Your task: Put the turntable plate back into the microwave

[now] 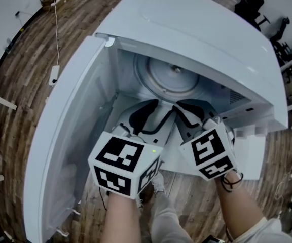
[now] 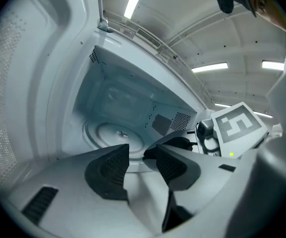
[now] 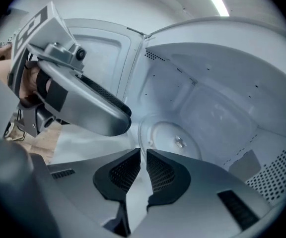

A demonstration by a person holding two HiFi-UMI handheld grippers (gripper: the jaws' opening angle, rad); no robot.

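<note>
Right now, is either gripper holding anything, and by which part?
The right gripper looks shut on the turntable plate, pinching its near rim, though the clear glass makes this uncertain. The left gripper is open and holds nothing.

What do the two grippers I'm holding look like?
The left gripper and right gripper each have a white body ending in two curved jaws lined with black textured pads. Each carries a cube printed with black square markers; a small green light glows on the left one. A dark band circles the right wrist.
</note>
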